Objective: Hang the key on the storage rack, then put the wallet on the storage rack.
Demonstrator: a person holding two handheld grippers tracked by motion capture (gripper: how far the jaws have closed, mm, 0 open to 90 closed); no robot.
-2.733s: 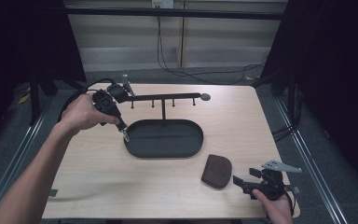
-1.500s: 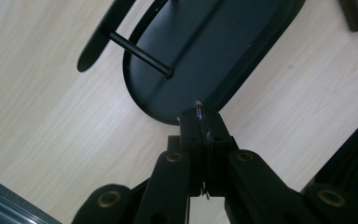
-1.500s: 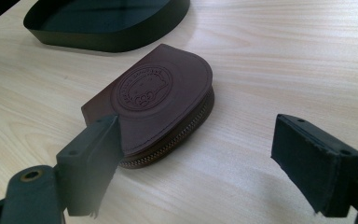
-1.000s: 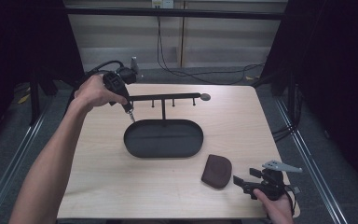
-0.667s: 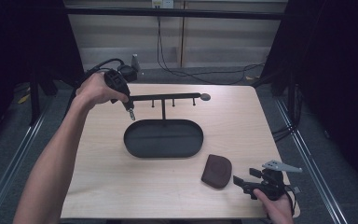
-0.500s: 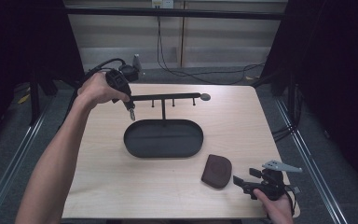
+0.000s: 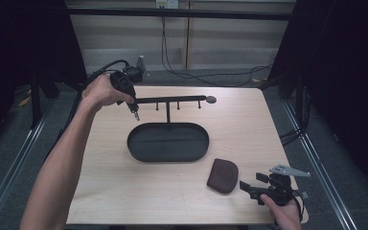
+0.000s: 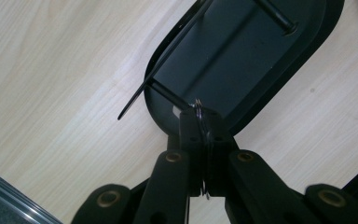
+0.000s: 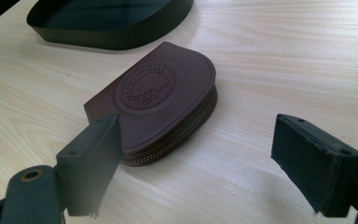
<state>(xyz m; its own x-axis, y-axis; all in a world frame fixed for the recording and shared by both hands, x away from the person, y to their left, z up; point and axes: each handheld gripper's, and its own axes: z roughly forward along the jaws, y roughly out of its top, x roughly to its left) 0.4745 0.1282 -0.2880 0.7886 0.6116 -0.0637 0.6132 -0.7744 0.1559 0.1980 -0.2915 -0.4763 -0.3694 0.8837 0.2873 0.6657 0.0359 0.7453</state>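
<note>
A black stand has an oval tray [image 7: 146, 148] as its base and a horizontal bar [image 7: 172, 100] with short pegs above it. My left gripper [image 7: 135, 114] hangs at the bar's left end, pointing down. In the left gripper view it [image 8: 199, 128] is shut on a thin metal ring [image 8: 198, 108], with the tray [image 8: 242, 60] and the bar [image 8: 168, 58] below. A brown leather zip pouch [image 7: 223, 175] lies flat to the front right of the tray. My right gripper [image 7: 249, 187] rests open just right of the pouch [image 9: 158, 93], which lies ahead of its left finger [image 9: 95, 154].
The table's front edge is close to my right hand [image 7: 285, 213]. Cables [image 7: 187, 72] trail on the floor behind the table, and dark curtains stand at both sides. Bare wood [image 7: 249, 120] spreads right of the stand.
My left gripper has risen from the tray's left rim to the left end of the bar and edged slightly right. My right gripper has stayed still.
</note>
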